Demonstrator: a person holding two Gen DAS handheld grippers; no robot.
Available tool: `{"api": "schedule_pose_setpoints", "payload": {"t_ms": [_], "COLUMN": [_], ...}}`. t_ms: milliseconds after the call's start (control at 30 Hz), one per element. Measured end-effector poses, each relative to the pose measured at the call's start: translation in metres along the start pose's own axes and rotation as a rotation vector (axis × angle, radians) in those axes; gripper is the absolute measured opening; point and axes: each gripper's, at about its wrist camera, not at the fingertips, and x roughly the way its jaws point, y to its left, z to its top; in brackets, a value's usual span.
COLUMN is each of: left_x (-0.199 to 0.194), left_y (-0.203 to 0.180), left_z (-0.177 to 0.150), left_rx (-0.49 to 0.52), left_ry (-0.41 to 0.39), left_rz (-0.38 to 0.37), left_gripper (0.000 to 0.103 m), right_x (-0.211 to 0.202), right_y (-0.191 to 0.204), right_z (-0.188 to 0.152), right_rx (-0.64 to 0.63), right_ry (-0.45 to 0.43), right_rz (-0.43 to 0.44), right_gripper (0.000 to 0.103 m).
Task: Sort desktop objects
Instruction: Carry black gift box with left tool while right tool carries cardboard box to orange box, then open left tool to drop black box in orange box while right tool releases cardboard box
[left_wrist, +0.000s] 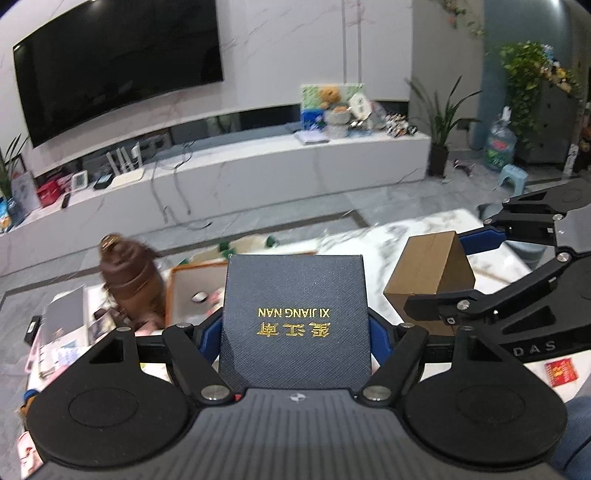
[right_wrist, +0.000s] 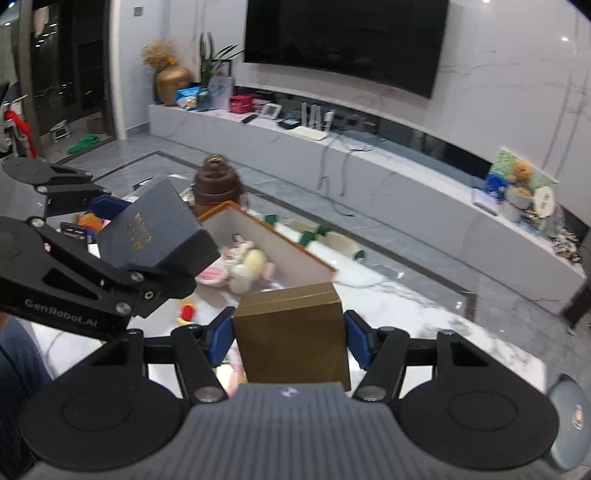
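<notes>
— Left wrist view: a dark blue box (left_wrist: 293, 317) with gold lettering is seen clamped between the blue pads (left_wrist: 211, 332) of the left gripper (left_wrist: 295, 334), lifted clear of the marble table (left_wrist: 369, 240). Where is the other item placed?

— A brown cardboard box (right_wrist: 291, 336) is clamped by the right gripper (right_wrist: 290, 341), just to the right of the blue box and likewise held above the table. An open orange-edged tray (right_wrist: 280, 240) with soft toys is seen beyond the blue box, and a brown bottle (right_wrist: 216, 184) stands behind that tray.

— How are the boxes judged to handle?

— Both are judged stiff and fairly light. The blue box's textured skin is expected to give the pads a sure hold; the cardboard is smoother and could be dented if squeezed hard.

— Where should hold be taken?

— The two opposite side walls are best gripped, near mid-height, as is done now. The lid seam of the blue box cannot be made out, so it is uncertain whether the lid alone could slip off.

— What is left of the sorting?

— Neither box is set down yet; a resting place near the blue box's tray side is presumed, but it cannot be told from here.
</notes>
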Motion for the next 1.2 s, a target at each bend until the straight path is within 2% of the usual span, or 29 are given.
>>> {"api": "schedule_pose_setpoints", "payload": {"t_ms": [267, 433, 800, 1033, 1200], "left_x": [0.018, 0.028, 0.057, 0.077, 0.091], "left_y": [0.028, 0.042, 0.036, 0.023, 0.017], "left_z": [-0.024, -0.039, -0.062, -0.073, -0.078], "left_rx": [0.033, 0.039, 0.184, 0.319, 0.366], "left_ry": [0.090, 0.151, 0.250, 0.322, 0.353], "left_rz": [0.046, 0.035, 0.054, 0.057, 0.059], "left_gripper": [0.087, 0.087, 0.088, 0.088, 0.088], "right_x": [0.040, 0.063, 0.110, 0.128, 0.140], "right_y": [0.036, 0.047, 0.061, 0.067, 0.067], "right_z": [-0.001, -0.006, -0.024, -0.040, -0.048], "right_rx": [-0.034, -0.043, -0.082, -0.129, -0.145], "right_ry": [0.061, 0.103, 0.186, 0.238, 0.265], "right_rz": [0.081, 0.105, 0.137, 0.170, 0.183], "right_gripper": [0.064, 0.064, 0.064, 0.064, 0.064]}}
